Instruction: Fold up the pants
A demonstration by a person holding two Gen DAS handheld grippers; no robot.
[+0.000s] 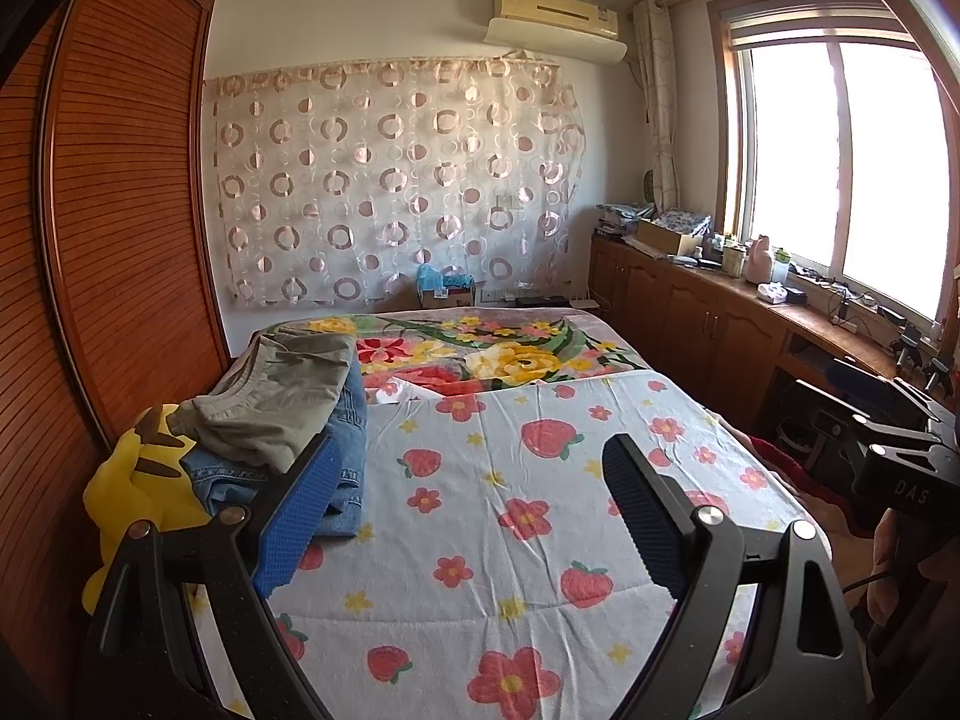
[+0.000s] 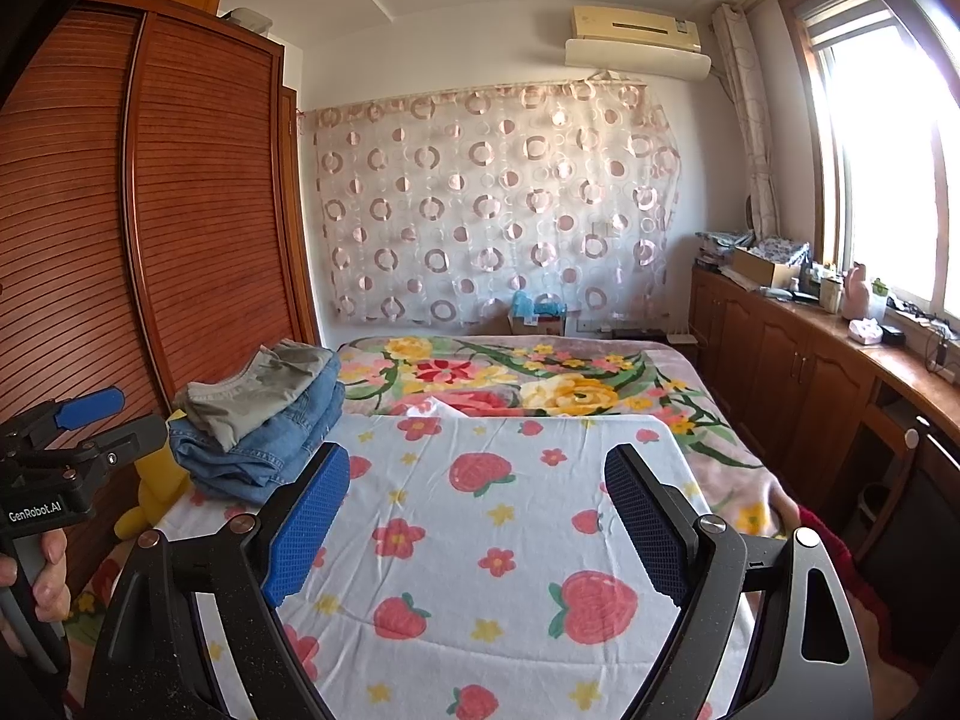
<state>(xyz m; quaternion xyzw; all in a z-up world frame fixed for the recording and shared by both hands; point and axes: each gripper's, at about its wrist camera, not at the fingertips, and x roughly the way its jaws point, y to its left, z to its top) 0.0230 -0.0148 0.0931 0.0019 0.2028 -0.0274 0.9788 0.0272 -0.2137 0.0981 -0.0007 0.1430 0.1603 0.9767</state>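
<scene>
Lying ahead-left on the bed [image 1: 540, 540], stacked pants [image 1: 282, 414] sit nearer left tool [image 1: 474, 516]; both tools spread apart, empty.

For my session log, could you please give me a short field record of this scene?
surface: bed with strawberry-print sheet
clothes: stack at the bed's left edge, olive-grey pants on folded jeans
beside stack: yellow plush toy
left gripper: open, holds nothing
right gripper: open, holds nothing
task state: no pants spread out for folding
</scene>
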